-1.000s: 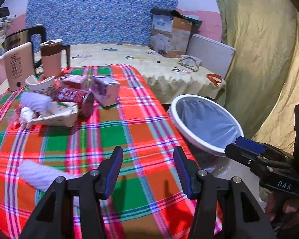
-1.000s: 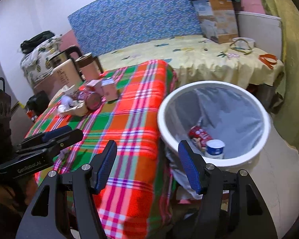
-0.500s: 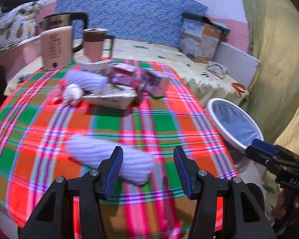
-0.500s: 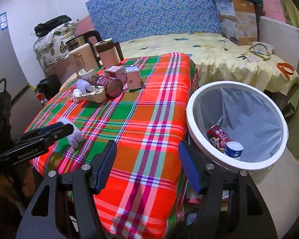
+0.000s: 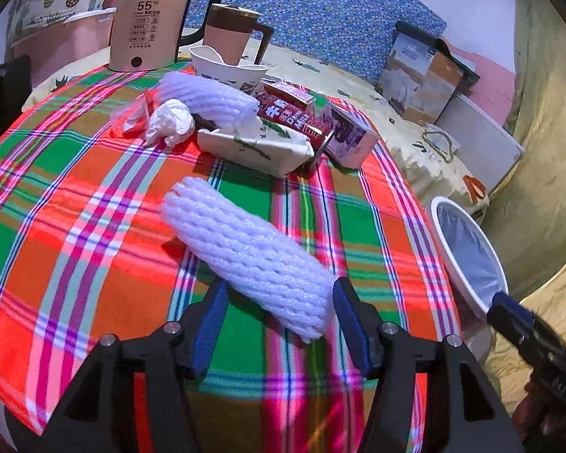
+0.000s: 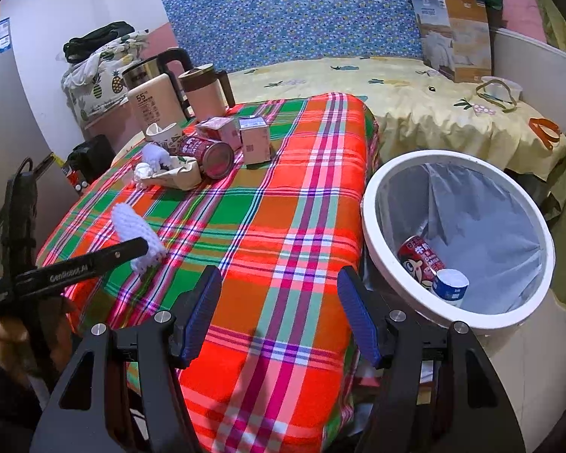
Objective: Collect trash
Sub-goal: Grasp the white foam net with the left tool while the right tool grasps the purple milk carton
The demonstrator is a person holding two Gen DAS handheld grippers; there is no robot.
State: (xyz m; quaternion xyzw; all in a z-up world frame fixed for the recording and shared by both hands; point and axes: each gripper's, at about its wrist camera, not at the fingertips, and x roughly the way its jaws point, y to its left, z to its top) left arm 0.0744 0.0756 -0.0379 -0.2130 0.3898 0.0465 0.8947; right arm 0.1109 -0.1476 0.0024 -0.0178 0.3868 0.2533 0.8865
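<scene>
The left gripper [image 5: 279,324] is pointing down at the plaid tablecloth [image 5: 94,264], and its jaws are opening. The near end of a white foam net sleeve [image 5: 245,256] is lying between the two blue pads [image 5: 207,324]; the right pad looks to be touching the sleeve's end, while the left pad is standing just clear of it, so nothing is being gripped. The sleeve is lying diagonally on the cloth, well apart from the other trash.

Farther back on the table, a second foam sleeve [image 5: 207,100] is resting on a crumpled paper tray [image 5: 256,147], with a wad of white tissue [image 5: 171,122] just beside it. A red can [image 5: 286,115] is lying on its side behind the tray, next to a small purple carton [image 5: 349,137]. A paper cup [image 5: 226,71], a kettle [image 5: 151,26] and a lidded mug [image 5: 230,36] are standing at the far edge.

The right gripper [image 6: 279,317] is hovering over the near table edge with its jaws standing wide and holding nothing. The white trash bin [image 6: 373,226] is standing just beside the table, lined with a grey bag and already containing a red can [image 6: 420,258] and a small blue-and-white cup [image 6: 451,285].
</scene>
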